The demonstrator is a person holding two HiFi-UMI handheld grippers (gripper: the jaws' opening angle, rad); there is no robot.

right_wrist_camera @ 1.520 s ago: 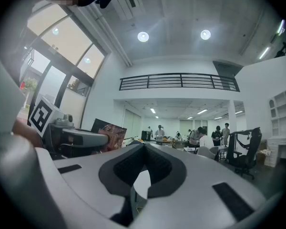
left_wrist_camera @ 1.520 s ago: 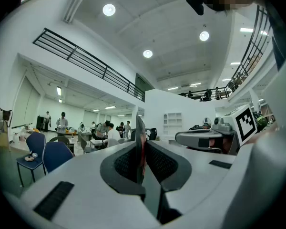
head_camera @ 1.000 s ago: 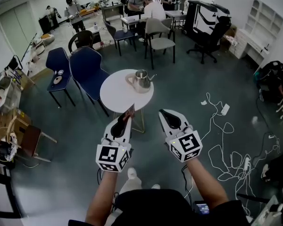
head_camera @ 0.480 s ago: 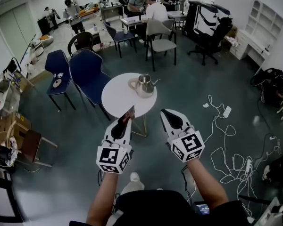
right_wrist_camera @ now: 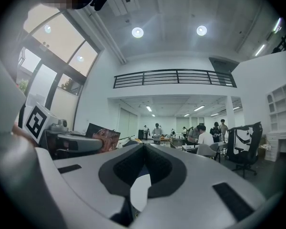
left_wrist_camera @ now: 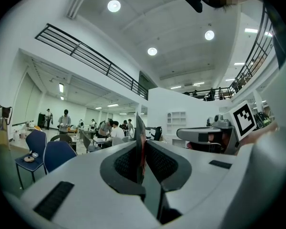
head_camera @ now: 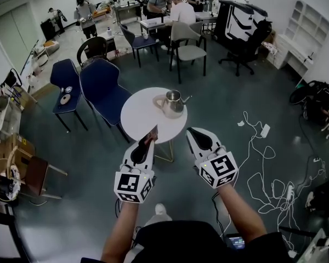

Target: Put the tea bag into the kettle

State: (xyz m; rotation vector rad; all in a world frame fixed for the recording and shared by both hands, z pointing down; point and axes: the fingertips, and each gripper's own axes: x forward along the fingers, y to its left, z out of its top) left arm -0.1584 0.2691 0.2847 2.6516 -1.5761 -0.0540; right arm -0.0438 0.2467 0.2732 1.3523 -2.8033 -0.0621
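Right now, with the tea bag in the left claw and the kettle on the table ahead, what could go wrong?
1. The left claw pinches the flat tea bag, which sticks out past its tips; it might slip on the way.
2. The kettle stands near the rim of the table, so a nudge could tip it off.
3. Whether its lid is on can't be told.

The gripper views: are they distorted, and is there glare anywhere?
Left gripper view: strong fisheye, the railing curves, corners go black, ceiling lamps glare. Right gripper view: same curving and black corners; the window is washed out.
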